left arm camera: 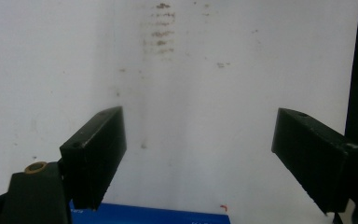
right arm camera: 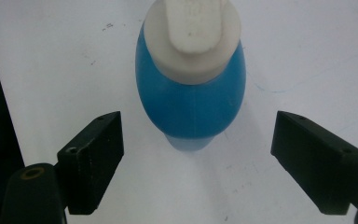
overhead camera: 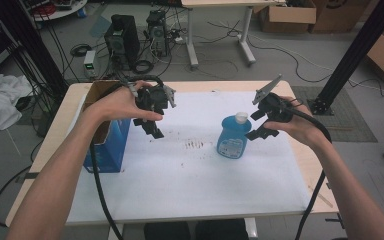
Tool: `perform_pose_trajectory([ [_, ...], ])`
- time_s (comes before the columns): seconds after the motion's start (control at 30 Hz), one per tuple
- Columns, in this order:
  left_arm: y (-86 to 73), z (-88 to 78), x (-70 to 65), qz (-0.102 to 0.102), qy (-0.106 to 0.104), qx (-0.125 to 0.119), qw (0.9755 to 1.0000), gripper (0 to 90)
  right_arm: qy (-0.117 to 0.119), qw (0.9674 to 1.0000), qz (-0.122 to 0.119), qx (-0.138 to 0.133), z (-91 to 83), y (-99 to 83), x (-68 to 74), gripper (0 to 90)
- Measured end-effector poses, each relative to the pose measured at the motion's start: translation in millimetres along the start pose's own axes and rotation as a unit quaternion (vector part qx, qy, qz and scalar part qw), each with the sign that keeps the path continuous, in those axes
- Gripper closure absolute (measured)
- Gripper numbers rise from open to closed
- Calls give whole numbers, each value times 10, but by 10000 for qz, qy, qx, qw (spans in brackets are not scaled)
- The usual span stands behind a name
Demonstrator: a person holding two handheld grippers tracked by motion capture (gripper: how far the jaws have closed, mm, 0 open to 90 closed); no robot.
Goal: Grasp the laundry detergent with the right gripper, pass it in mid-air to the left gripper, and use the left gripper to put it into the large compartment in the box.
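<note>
Now over the counter [overhead camera: 190, 185], white on top, both hands up in the air, one pair of tongs in each

On the right side, right tongs [overhead camera: 260, 127] hanging just beside a blue bottle [overhead camera: 234, 137], a bit above it, not touching. Wide open, nothing between the black jaws. From the right gripper view, looking down: bottle [right arm camera: 191, 100] standing straight up on the white top, white flip cap [right arm camera: 193, 35] shut on it, body round and full of blue, sitting ahead of the two jaws and in the middle of the gap between them, still apart from both. Right tongs [right arm camera: 196, 158] well clear of the plastic on each side

On the left side, left tongs [overhead camera: 152, 127] held above the white top, close to a blue cardboard box [overhead camera: 107, 145] with its flaps open. Also wide open and holding nothing. From the left gripper view: left tongs [left arm camera: 198, 158] with only bare white top between the jaws, some small brown smudges [left arm camera: 161, 32] farther ahead, a strip of the blue box [left arm camera: 149, 218] at the bottom edge

Bottle near the middle of the counter, a little to the right, well apart from the box at the left edge. Same brown smudges [overhead camera: 196, 145] on the white top between the two, just left of the bottle. Black cables trailing down from both tongs toward the near edge
</note>
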State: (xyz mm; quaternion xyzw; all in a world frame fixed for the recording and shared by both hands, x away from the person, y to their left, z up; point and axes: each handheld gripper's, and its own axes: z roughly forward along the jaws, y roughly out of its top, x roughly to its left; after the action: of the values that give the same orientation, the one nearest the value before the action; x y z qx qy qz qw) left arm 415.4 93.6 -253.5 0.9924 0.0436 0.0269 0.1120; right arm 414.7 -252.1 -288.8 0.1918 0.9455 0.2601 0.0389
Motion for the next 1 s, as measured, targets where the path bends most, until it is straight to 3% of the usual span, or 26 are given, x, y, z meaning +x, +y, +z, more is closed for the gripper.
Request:
perform_pose_trajectory([
  [0.47, -4, 0, 3, -14, -11, -19, 10000, 184, 51, 9967, 209, -782, 209, -216, -3, 164],
  [0.7, -13, -11, -6, 1, 11, -21, 10000, 184, 89, 9959, 264, -863, 305, -276, 13, 164],
  [1.0, -16, -22, -15, 0, 13, -38, 10000, 184, 89, 9924, 444, -1146, 384, -320, 25, 167],
])
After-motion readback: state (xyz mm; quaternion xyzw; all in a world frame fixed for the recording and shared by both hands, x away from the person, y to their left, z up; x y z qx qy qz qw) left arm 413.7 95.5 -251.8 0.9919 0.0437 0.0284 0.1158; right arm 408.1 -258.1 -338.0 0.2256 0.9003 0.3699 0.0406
